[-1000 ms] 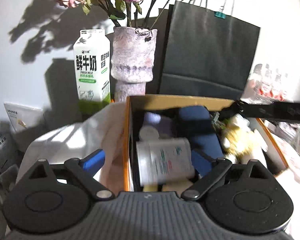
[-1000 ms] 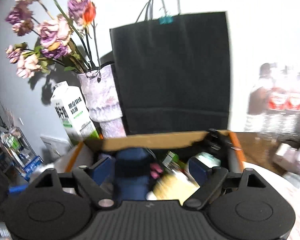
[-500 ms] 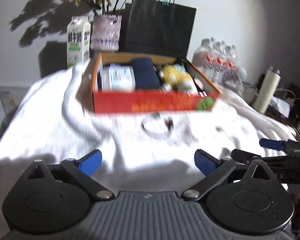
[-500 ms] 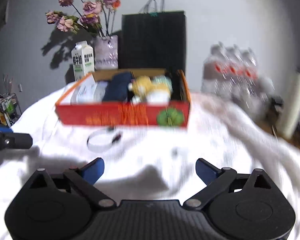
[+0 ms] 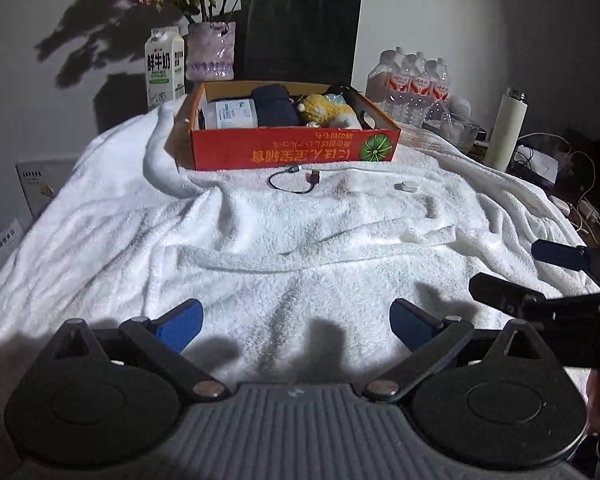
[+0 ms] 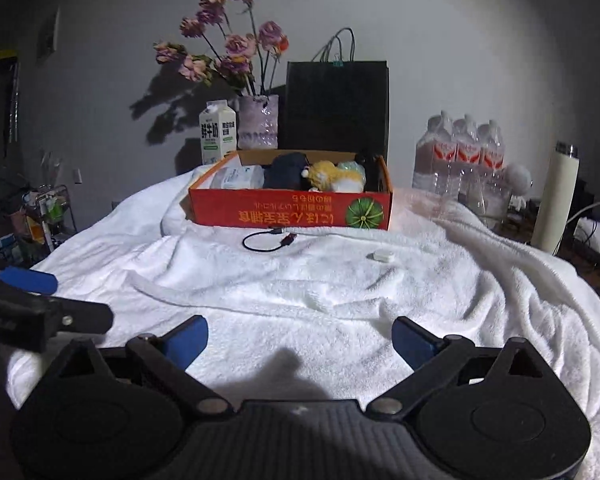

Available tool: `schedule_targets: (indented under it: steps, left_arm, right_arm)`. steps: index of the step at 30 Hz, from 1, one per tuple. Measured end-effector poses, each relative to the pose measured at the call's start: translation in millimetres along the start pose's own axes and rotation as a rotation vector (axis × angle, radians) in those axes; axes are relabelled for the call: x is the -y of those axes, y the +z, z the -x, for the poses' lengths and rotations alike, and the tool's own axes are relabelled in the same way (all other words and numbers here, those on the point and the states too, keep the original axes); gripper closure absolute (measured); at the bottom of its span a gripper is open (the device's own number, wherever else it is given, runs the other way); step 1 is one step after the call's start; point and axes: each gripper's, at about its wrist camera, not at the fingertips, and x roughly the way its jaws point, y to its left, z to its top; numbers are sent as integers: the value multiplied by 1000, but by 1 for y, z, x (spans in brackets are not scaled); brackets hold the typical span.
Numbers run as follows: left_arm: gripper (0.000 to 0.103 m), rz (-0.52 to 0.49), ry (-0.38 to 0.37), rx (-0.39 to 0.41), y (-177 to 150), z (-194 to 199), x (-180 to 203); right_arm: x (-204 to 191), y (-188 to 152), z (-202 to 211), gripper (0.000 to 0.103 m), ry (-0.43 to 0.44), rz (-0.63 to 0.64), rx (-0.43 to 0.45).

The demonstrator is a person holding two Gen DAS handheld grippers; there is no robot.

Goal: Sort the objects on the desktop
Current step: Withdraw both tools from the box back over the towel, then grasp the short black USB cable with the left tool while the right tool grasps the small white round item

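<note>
Red box (image 5: 292, 150) w/ plush toy (image 5: 326, 110), navy pouch (image 5: 274, 106) (packed tight).

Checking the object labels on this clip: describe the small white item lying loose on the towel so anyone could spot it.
Start at the red cardboard box on the white towel. In front of its watermelon-print corner lies the small white case. Its only neighbour on the towel, the looped black cable, is dark and thin; this is pale and blocky.

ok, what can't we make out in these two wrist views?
- Red cardboard box: its floor, hidden by the near wall, both views.
- Small white object on the white towel: too small to identify.
- Black paper bag: contents hidden by its front.
</note>
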Motion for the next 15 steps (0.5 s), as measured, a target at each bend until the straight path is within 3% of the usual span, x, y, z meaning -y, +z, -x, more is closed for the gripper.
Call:
schedule_targets:
  steps: [15]
  left_arm:
    - [1,-16,25,4,22,-52,8]
  right_arm:
    - [17,-4,-38,4,-6,-21,-56]
